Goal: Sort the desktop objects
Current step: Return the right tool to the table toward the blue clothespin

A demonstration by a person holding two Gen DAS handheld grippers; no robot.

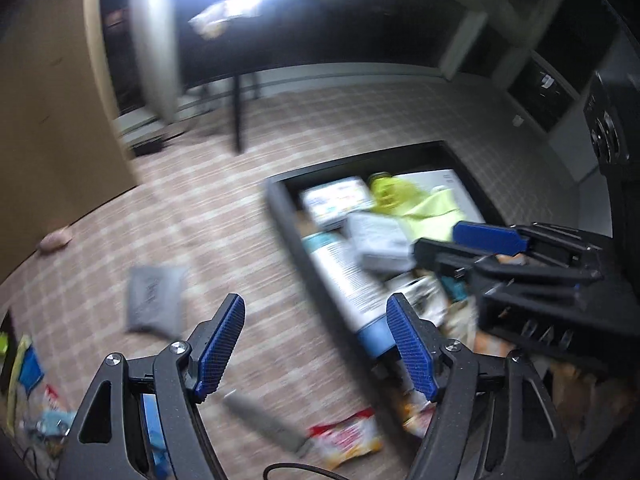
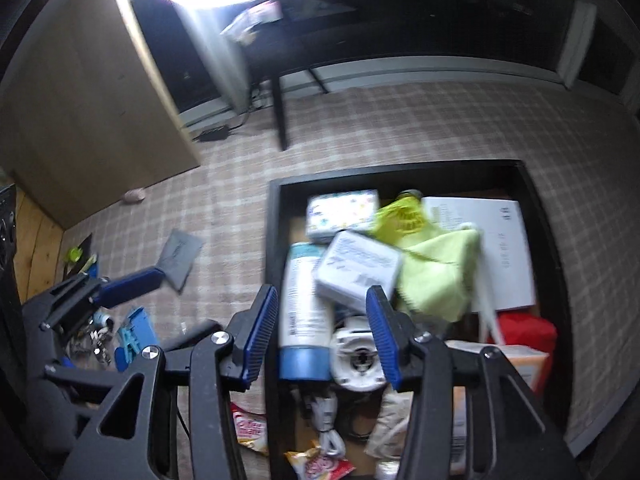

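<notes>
Both grippers hover empty over the clutter.
Left gripper (image 1: 316, 350) and right gripper (image 2: 322, 334) jaws apart, above the black box (image 2: 274, 240).

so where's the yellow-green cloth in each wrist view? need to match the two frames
Left wrist: yellow-green cloth lies right of centre, in the black bin's far part, beyond the right gripper.
Right wrist: the cloth lies right of centre, just past the right-hand fingertip.
Shared landmark: the white bottle with a blue cap along the bin's left wall.
</notes>
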